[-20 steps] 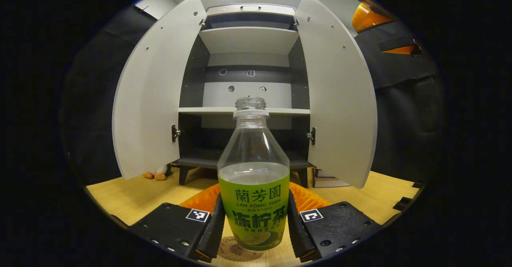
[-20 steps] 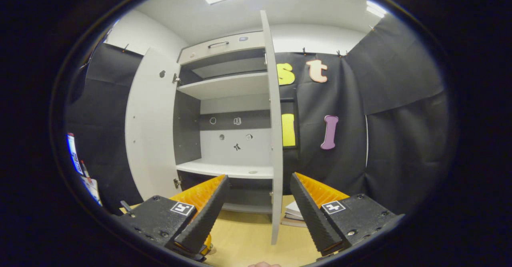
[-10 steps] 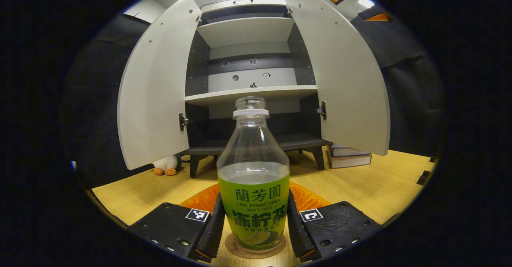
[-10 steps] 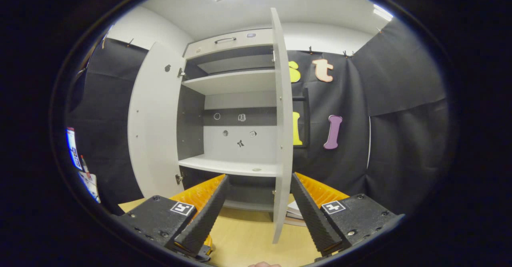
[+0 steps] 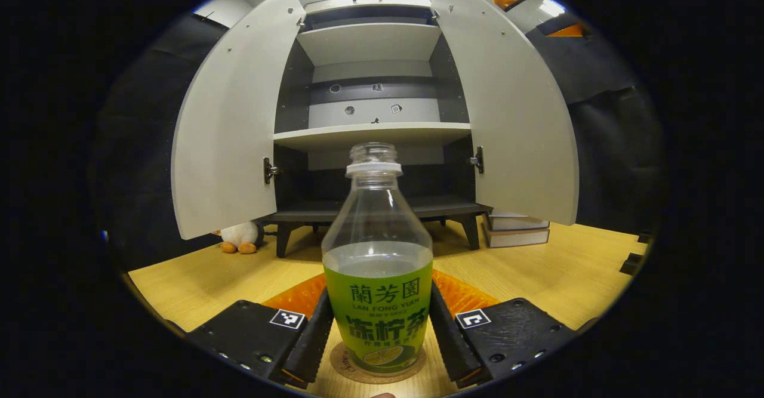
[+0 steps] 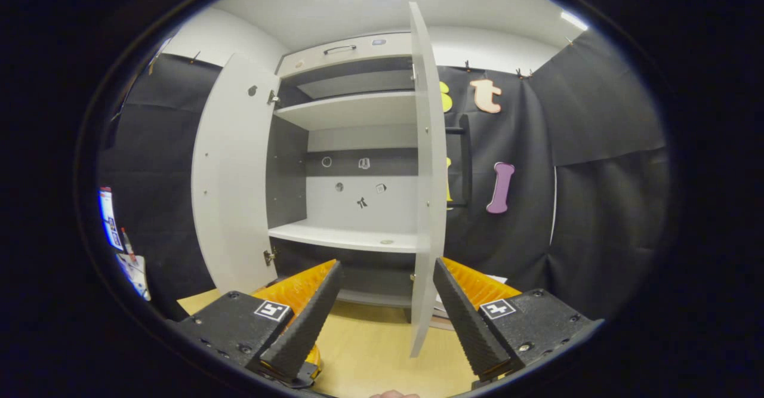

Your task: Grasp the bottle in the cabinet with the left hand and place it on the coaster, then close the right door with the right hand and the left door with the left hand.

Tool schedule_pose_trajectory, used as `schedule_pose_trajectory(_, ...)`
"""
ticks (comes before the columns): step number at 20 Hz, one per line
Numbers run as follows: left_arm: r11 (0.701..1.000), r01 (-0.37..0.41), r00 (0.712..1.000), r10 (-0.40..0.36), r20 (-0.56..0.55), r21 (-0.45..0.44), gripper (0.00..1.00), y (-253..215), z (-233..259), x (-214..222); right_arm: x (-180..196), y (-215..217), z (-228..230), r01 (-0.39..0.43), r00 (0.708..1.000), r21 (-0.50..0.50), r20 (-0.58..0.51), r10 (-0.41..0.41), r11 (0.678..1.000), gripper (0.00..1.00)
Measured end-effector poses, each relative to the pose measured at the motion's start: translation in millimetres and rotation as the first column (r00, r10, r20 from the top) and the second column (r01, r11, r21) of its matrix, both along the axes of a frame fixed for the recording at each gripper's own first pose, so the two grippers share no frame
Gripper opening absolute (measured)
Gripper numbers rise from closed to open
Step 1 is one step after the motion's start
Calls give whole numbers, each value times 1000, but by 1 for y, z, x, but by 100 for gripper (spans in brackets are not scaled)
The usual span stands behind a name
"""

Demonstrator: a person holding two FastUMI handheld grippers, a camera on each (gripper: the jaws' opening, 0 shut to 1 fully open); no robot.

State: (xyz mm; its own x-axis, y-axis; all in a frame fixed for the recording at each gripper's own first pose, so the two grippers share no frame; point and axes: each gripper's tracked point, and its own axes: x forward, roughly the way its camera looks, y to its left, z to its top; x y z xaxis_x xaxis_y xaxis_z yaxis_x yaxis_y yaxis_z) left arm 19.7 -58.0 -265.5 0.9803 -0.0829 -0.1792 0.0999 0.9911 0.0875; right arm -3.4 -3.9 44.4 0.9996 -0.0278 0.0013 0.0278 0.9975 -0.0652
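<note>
Lowered since a second ago, the bottle [image 5: 377, 267] now stands upright on the coaster [image 5: 377, 367], with the cabinet [image 5: 371, 111] behind it sitting higher in the left gripper view.

Left door [image 5: 230, 117] and right door [image 5: 510, 111] both hang open. The clear bottle is capless, about half full of pale liquid, wrapped in a green label; the left tool [image 5: 377, 341] pinches it at the label. In the right gripper view, the right tool [image 6: 382, 311] is spread, holding nothing, just before the right door's edge [image 6: 427, 207] above the wooden bench [image 6: 370, 356].
</note>
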Motion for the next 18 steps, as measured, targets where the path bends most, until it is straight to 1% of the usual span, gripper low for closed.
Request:
schedule_pose_trajectory(2,1000,18,1000,-18,1,-13,77,-4,5,0,1,-2,-2,2,1000,3,-13,-2,1000,100)
schedule_pose_trajectory(3,1000,25,1000,-25,-2,-19,86,-5,8,-1,2,-3,-1,3,1000,7,-12,-3,1000,100)
schedule_pose_trajectory(4,999,26,1000,-26,1,-19,92,-6,12,-3,3,-4,0,5,1000,14,-8,-5,1000,100)
schedule_pose_trajectory(5,1000,25,1000,-25,10,-18,98,-4,18,-4,4,-3,0,3,1000,22,-6,-2,1000,98)
schedule_pose_trajectory(6,999,31,999,-30,15,-22,97,-3,23,-4,5,-2,-1,-3,1000,27,-5,3,1000,100)
schedule_pose_trajectory(8,999,39,999,-39,16,-33,97,-2,36,-8,4,1,-4,-13,1000,30,-4,13,999,100)
schedule_pose_trajectory(9,998,43,999,-42,21,-40,97,-1,45,-10,4,1,-5,-16,1000,29,-1,16,999,98)
schedule_pose_trajectory(10,998,47,998,-46,30,-48,98,1,55,-11,4,2,-7,-20,1000,27,-1,20,999,98)
schedule_pose_trajectory(11,997,55,998,-52,41,-55,97,2,67,-12,5,2,-8,-25,1000,27,-1,25,999,100)
schedule_pose_trajectory(12,996,63,997,-60,48,-59,97,1,80,-14,4,2,-10,-30,1000,31,0,30,999,98)
schedule_pose_trajectory(13,995,73,996,-69,61,-63,97,0,95,-14,4,3,-12,-36,999,38,1,36,999,100)
schedule_pose_trajectory(15,993,98,991,-92,96,-59,97,-3,129,-16,6,2,-17,-44,999,48,-3,44,998,100)
schedule_pose_trajectory(16,992,108,988,-101,113,-59,97,-3,148,-15,6,-1,-18,-45,999,49,2,45,998,98)
schedule_pose_trajectory(17,992,113,987,-105,125,-59,97,-4,164,-16,7,-3,-18,-44,999,47,9,44,998,100)
schedule_pose_trajectory(18,992,113,985,-104,135,-62,97,-2,181,-15,7,-4,-19,-45,999,41,16,45,998,98)
